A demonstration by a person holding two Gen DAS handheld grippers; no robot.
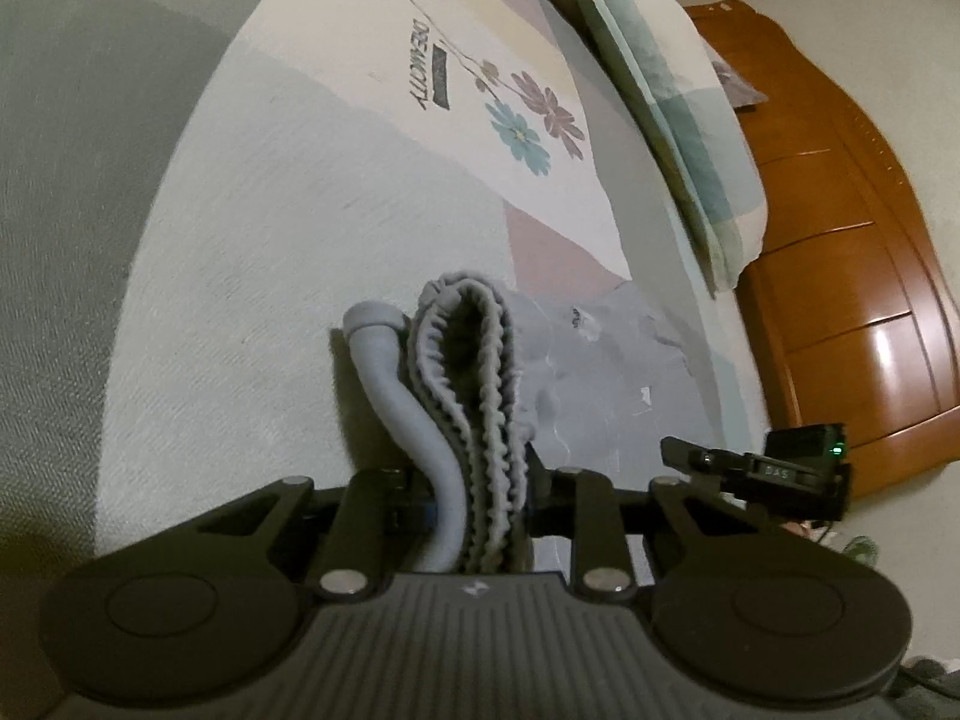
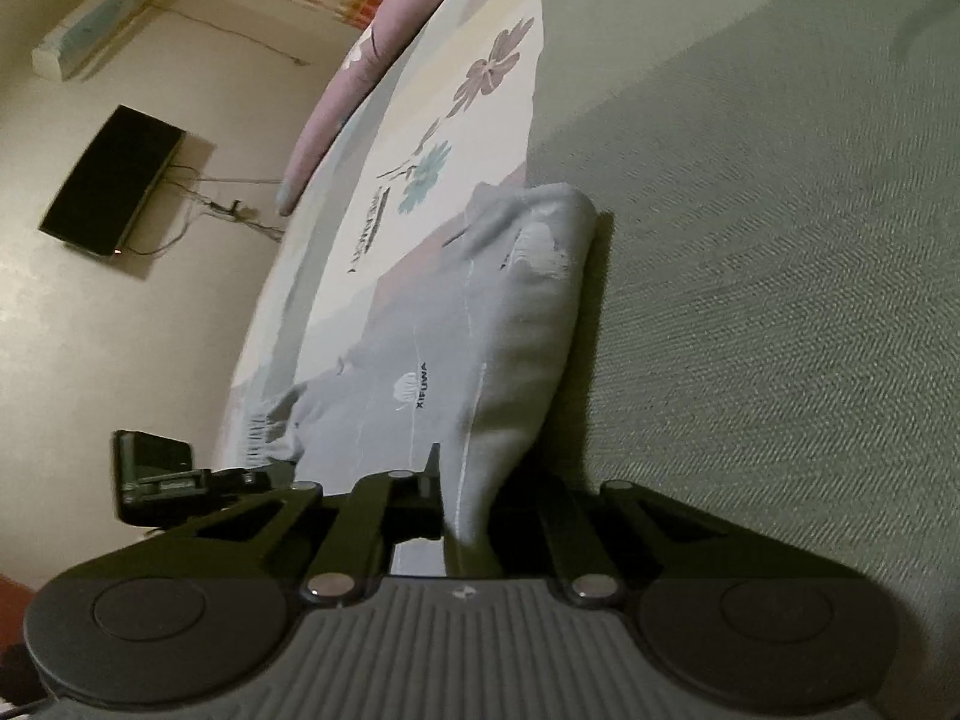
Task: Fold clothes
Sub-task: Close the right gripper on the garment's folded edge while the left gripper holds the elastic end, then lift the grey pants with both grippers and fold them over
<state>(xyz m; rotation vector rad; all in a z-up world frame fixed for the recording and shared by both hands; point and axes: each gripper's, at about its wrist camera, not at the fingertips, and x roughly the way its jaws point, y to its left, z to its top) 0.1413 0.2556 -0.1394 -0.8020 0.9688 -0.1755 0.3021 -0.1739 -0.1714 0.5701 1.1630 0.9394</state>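
A grey garment [image 2: 432, 348] with an elastic waistband and small printed logos lies on the bed. In the left wrist view its ruffled waistband [image 1: 480, 396] and a thick grey drawstring [image 1: 408, 414] run between the jaws of my left gripper [image 1: 477, 507], which is shut on them. My right gripper [image 2: 471, 510] is shut on a folded edge of the same garment at its other side. Each gripper shows at the edge of the other's view: the right gripper [image 1: 762, 468] and the left gripper [image 2: 180, 474].
The bed sheet [image 1: 312, 180] has pale blocks and a flower print. A pillow [image 1: 672, 120] lies by a wooden headboard [image 1: 852, 252]. A plain grey-green bed surface [image 2: 750, 300] spreads to the right. A wall screen [image 2: 111, 180] hangs beyond the bed.
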